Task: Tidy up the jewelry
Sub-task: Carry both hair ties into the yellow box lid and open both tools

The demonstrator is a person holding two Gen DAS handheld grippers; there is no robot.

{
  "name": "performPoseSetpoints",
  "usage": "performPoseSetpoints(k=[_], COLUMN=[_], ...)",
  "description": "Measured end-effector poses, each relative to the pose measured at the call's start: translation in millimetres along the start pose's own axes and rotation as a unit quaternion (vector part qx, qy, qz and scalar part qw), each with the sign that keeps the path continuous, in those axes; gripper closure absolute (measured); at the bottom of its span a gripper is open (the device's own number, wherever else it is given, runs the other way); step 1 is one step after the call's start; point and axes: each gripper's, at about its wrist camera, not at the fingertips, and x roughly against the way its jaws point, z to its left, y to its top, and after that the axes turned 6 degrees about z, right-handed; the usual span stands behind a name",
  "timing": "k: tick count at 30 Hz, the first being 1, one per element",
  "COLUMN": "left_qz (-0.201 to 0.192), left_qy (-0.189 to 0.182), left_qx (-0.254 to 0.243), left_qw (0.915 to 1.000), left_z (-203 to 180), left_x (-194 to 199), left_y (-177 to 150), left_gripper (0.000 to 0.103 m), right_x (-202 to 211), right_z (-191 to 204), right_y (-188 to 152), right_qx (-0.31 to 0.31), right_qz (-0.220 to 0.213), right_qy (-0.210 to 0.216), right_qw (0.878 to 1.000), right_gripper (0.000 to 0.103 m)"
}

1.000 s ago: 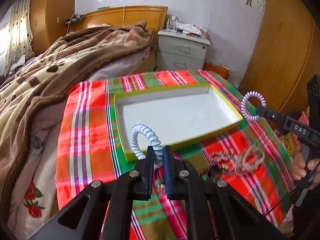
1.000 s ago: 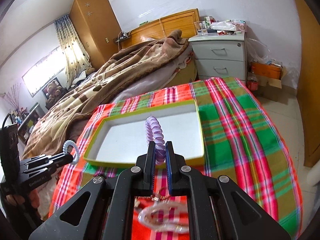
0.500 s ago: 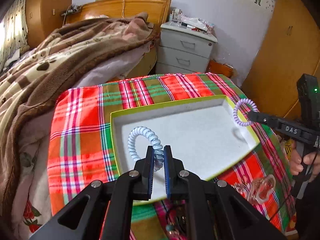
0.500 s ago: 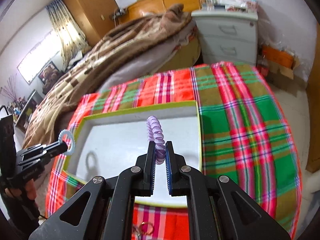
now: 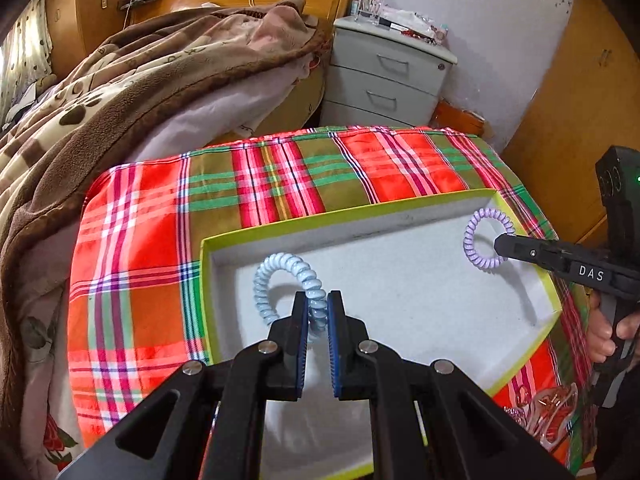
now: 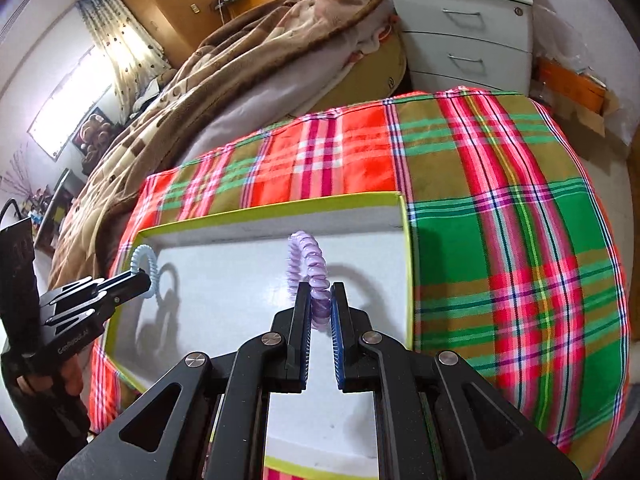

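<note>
- Grippers both clamping: our left gripper [image 5: 318, 312] is pinching the blue coil band [image 5: 286, 280], our right gripper [image 6: 321, 304] is pinching the purple coil band [image 6: 308, 268].
- We are holding both bands over the white tray [image 5: 420, 304] on the plaid cloth [image 5: 140, 240].

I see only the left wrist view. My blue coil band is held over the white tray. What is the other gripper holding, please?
Observer: The right gripper is shut on a purple coil band, also over the tray.
Operator: Is something already lying in the tray?
Observer: The right view shows only shadows on its white floor.
Operator: What lies right of the tray?
Observer: Plaid cloth, with nothing on it there.
</note>
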Motion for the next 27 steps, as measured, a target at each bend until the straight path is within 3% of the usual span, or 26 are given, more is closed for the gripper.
performPoseSetpoints(k=[4, 15, 19, 27], left_qz=[0.001, 0.018, 0.022, 0.024], left_qy=[0.019, 0.02, 0.018, 0.015], left_qx=[-0.006, 0.012, 0.015, 0.02], left_qw=[0.9998, 0.9996, 0.9995, 0.9994], left_z=[-5, -3, -2, -2], left_x=[-6, -20, -24, -25], left_y=[4, 8, 8, 8], left_gripper=[0.093, 0.092, 0.08, 0.078], right_x=[0, -5, -6, -9], right_z=[-1, -3, 0, 6], right_y=[3, 9, 10, 11], right_qx=[0.006, 0.015, 0.023, 0.038], right_qz=[-0.002, -0.007, -0.01, -0.015], right_qy=[-0.025, -0.056, -0.064, -0.076], right_qw=[1.0, 0.998, 0.998, 0.996], right_gripper=[0.093, 0.092, 0.09, 0.083])
